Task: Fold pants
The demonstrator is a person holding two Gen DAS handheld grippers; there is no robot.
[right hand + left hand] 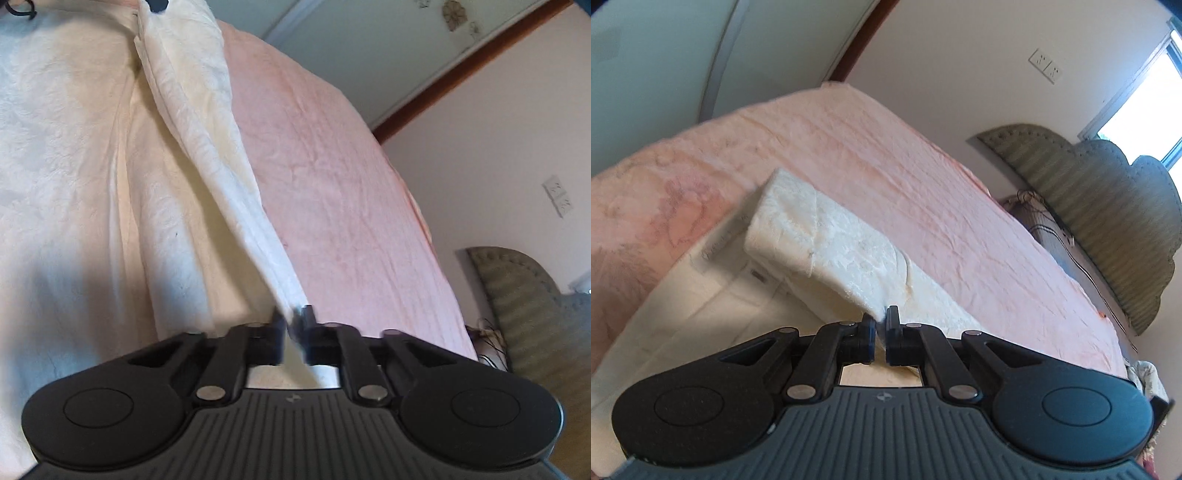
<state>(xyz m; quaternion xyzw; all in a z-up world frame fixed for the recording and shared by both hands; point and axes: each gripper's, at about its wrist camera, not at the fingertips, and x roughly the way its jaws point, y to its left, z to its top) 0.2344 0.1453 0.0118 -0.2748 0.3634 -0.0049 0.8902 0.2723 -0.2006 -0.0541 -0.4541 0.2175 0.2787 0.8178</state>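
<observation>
Cream pants (827, 254) edge betw. both grippers' clamped fingers (866, 332)

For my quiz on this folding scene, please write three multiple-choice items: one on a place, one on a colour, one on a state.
1. Where do the pants lie?
A. on a bed
B. on a chair
C. on the floor

2. What colour is the bed cover?
A. green
B. pink
C. black

3. How is the left claw?
A. wide open
B. shut on the pants
C. shut on nothing

Key: 1 A, the cover spreads beneath them; 2 B, it shows pale pink in both views; 3 B, cream cloth sits pinched between its fingers.
</observation>
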